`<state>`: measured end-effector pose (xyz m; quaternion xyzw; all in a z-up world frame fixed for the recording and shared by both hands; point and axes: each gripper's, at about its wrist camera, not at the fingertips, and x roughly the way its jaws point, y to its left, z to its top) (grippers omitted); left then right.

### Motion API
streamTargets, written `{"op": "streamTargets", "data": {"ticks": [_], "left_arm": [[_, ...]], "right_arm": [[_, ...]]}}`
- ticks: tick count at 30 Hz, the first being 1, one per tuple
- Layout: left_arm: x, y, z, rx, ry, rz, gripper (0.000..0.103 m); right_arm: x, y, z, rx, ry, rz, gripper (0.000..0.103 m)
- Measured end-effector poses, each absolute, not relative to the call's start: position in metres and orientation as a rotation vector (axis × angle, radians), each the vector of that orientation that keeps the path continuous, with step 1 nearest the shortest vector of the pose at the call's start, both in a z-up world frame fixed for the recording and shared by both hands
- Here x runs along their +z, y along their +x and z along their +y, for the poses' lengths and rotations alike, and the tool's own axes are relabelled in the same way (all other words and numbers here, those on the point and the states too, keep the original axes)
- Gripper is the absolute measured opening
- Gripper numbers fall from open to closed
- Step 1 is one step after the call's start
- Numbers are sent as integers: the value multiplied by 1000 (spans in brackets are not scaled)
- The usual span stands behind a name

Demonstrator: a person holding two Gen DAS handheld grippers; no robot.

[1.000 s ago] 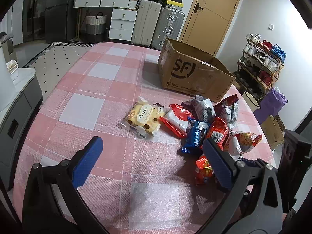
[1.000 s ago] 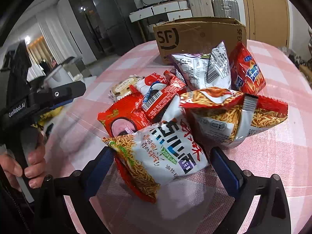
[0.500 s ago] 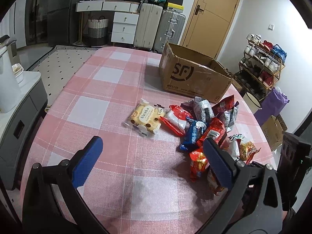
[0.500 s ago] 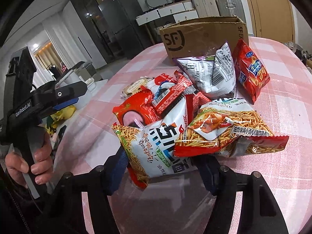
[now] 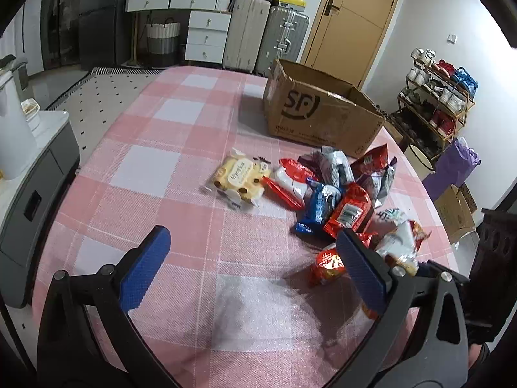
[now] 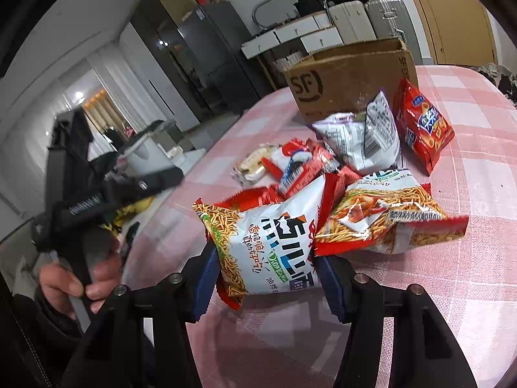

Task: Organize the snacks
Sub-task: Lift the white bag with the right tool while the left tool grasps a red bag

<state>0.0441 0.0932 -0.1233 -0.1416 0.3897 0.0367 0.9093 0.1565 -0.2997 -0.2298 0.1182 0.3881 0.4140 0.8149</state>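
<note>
The right gripper is closing on a white-and-red crinkly noodle-snack bag at the near edge of the pile. The left gripper hangs wide, empty. The open brown cardboard box looks unfilled — nearly all sorting remains.
</note>
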Motion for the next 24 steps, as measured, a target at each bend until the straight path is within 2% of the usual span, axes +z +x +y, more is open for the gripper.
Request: {"op": "streamTargets", "data": {"ticks": [8,24], "left_arm": [[-132,47,85,42,-308,845,102],[-155,56,39,-89,-308,913,102]], "right_arm": [[-205,158,-333,898,364,771,57],[-176,140,-372,853,373,661,57]]}}
